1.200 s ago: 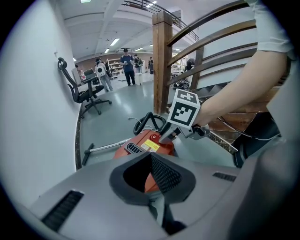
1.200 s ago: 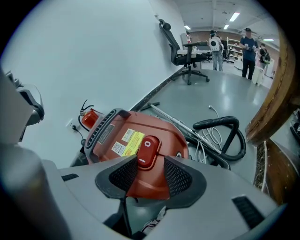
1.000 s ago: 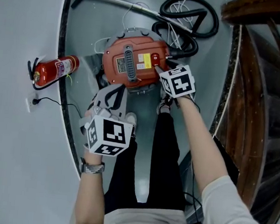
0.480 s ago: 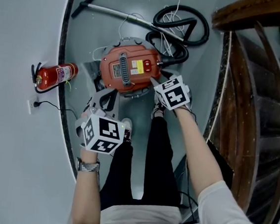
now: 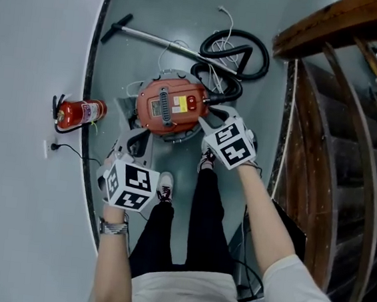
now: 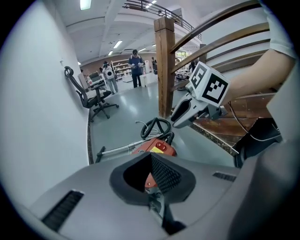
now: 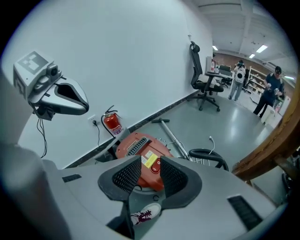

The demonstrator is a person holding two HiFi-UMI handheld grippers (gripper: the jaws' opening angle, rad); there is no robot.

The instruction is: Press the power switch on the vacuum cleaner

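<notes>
Up come both grippers, and the right gripper (image 5: 213, 119) is off the power switch (image 5: 191, 102) it was down at a second ago. It now hangs clear above the near right edge of the vacuum cleaner (image 5: 170, 105). Its jaws are closing as we watch, still parted, with nothing between the pads. In the right gripper view the red switch shows through that gap, well below the jaws and untouched.

Over on the left, the left gripper (image 5: 136, 140) has risen too. It floats near and left of the vacuum, its jaws clenched tip to tip on nothing. In its own view a sliver of orange housing peeks past the pads from far below.

The vacuum cleaner sits on the grey floor (image 5: 189, 20) just beyond the person's shoe (image 5: 165, 186). Its black hose (image 5: 235, 55) coils on the far right. A red fire extinguisher (image 5: 79, 111) lies to the left against the wall (image 5: 32, 43).
</notes>
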